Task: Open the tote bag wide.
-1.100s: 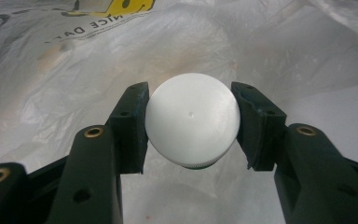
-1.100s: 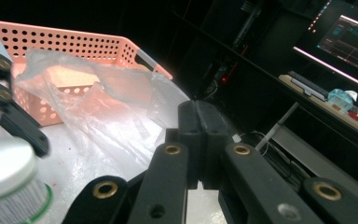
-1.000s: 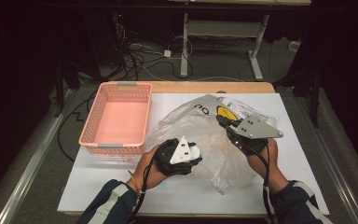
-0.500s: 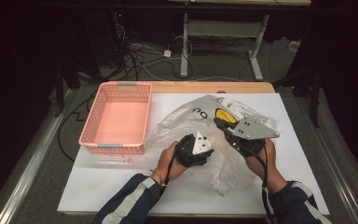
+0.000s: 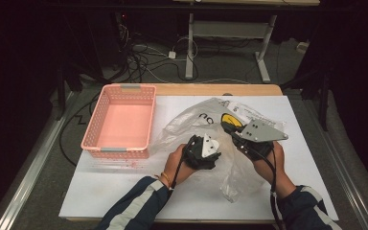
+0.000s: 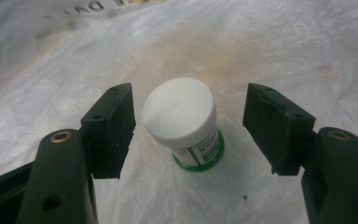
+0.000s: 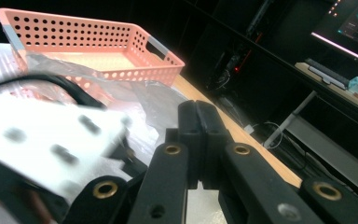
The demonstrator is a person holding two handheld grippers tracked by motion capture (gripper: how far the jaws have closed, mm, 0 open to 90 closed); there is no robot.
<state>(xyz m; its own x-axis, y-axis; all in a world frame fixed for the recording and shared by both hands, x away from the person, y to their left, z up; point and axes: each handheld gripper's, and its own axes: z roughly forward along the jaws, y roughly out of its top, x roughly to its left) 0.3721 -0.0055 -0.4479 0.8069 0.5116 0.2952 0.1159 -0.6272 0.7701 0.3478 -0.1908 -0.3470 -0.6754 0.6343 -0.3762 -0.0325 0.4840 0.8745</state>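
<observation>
Having just opened wider, left gripper (image 6: 189,126) jaws now stand either side of the small white-capped, green-based plastic jar (image 6: 184,123), not yet touching it, inside the crinkled clear plastic bag (image 5: 191,127). Compared with a second ago, moved from the bag's near edge into its mouth. Ready to grasp the jar. Holding the bag's far side, right gripper (image 7: 199,140) clamped fully closed, apparently on bag film. Waiting left of the bag, empty pink perforated plastic basket (image 5: 122,120).
</observation>
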